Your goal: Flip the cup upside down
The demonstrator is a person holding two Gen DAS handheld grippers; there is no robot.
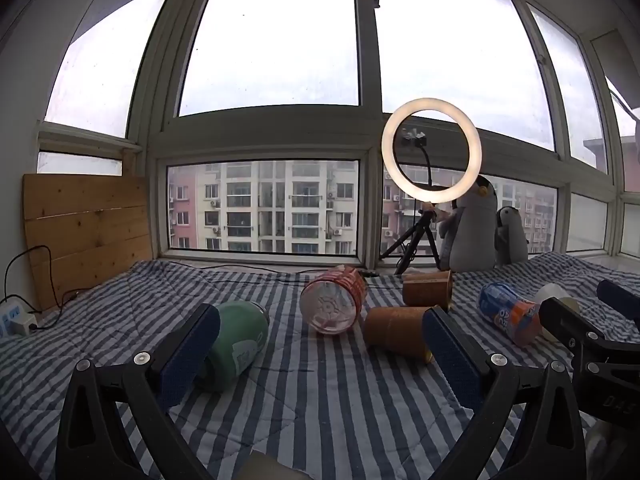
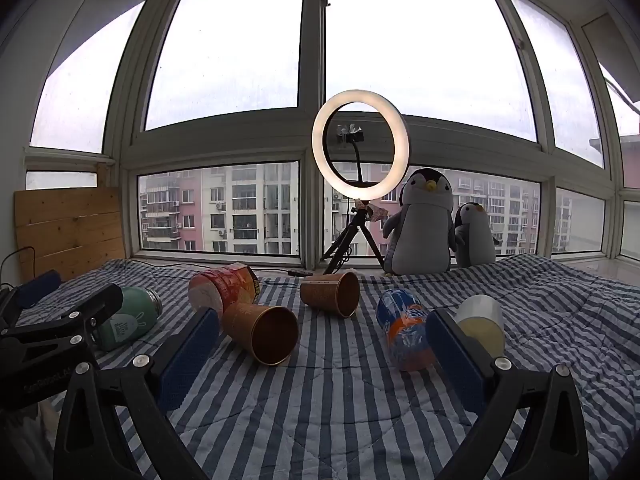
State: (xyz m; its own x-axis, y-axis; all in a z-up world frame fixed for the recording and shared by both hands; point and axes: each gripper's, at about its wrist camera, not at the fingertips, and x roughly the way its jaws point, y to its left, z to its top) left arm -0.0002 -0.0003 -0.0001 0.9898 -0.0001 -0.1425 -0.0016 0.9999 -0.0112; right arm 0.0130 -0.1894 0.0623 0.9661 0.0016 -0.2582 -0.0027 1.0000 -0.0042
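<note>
Several cups lie on their sides on the striped blanket [image 2: 340,400]. Two brown paper cups [image 2: 260,332] [image 2: 332,292] lie in the middle, mouths toward the right wrist camera. A red clear cup [image 1: 332,304], a green bottle [image 1: 240,336], a blue-orange cup [image 2: 404,332] and a whitish cup [image 2: 482,320] lie around them. My left gripper [image 1: 320,354] is open, low over the blanket, between the green bottle and the nearer brown cup [image 1: 396,330]. My right gripper [image 2: 324,356] is open between that brown cup and the blue-orange cup. Neither holds anything.
A lit ring light on a tripod [image 2: 360,152] stands at the window sill, with two penguin plush toys [image 2: 424,224] to its right. A wooden board [image 1: 88,232] leans at the far left beside a power strip [image 1: 16,320] and cable.
</note>
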